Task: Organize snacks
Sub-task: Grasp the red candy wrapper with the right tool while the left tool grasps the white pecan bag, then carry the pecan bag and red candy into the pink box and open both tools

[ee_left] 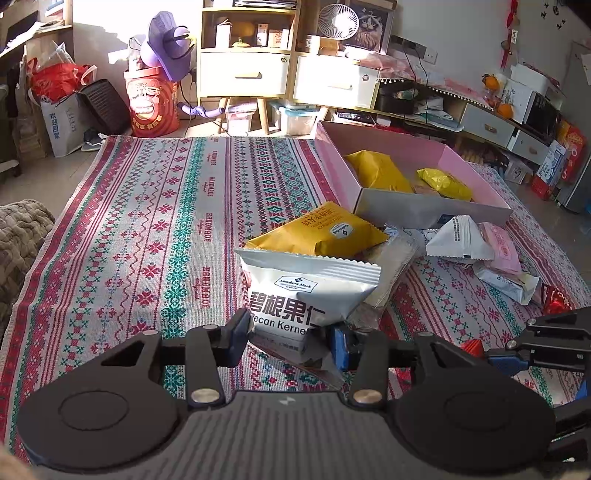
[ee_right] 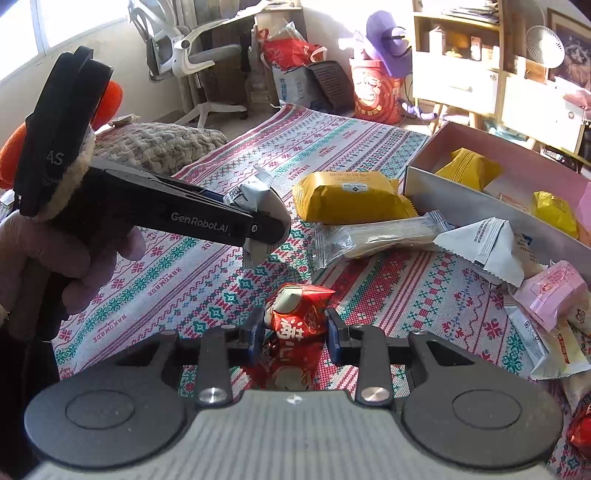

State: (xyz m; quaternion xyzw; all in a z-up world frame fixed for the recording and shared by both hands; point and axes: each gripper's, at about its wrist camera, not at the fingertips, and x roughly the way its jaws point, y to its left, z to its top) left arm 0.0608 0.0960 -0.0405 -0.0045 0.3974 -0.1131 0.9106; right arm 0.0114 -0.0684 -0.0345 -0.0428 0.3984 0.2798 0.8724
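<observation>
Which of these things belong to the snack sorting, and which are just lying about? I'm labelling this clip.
Belongs to the job:
left gripper shut on the white pecan packet
right gripper shut on the red snack packet
pink box
large yellow packet
pink packet

Just lying about:
purple hat
desk fan
office chair

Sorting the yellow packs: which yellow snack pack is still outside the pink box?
The big yellow pack lying on the patterned cloth, just before the pink box; the other two yellow packs sit inside it.
</observation>
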